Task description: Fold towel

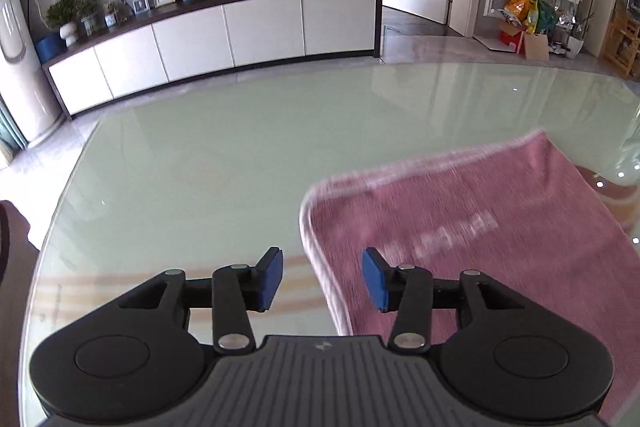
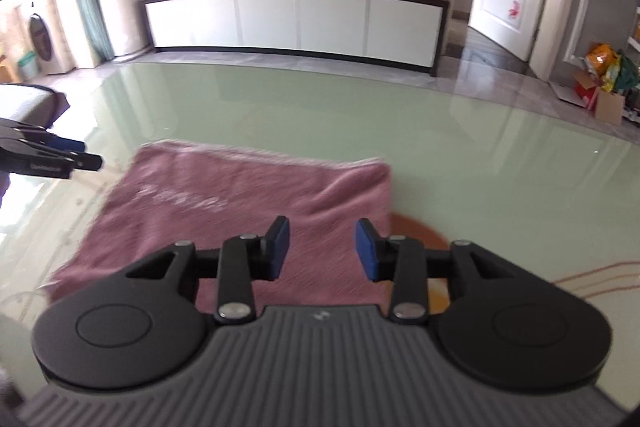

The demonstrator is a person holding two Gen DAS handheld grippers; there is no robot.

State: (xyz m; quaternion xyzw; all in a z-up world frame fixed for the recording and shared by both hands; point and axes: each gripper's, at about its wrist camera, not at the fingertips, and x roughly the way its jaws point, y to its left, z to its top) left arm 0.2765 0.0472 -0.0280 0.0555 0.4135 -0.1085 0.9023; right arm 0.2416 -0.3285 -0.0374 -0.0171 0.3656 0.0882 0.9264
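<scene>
The pink towel (image 2: 240, 211) lies flat on the glass table (image 2: 440, 131), apparently folded once, though blur hides its layers. The right gripper (image 2: 322, 249) hovers over its near right part, fingers apart and empty. The left gripper (image 1: 322, 279) straddles its left edge, fingers likewise apart.
</scene>
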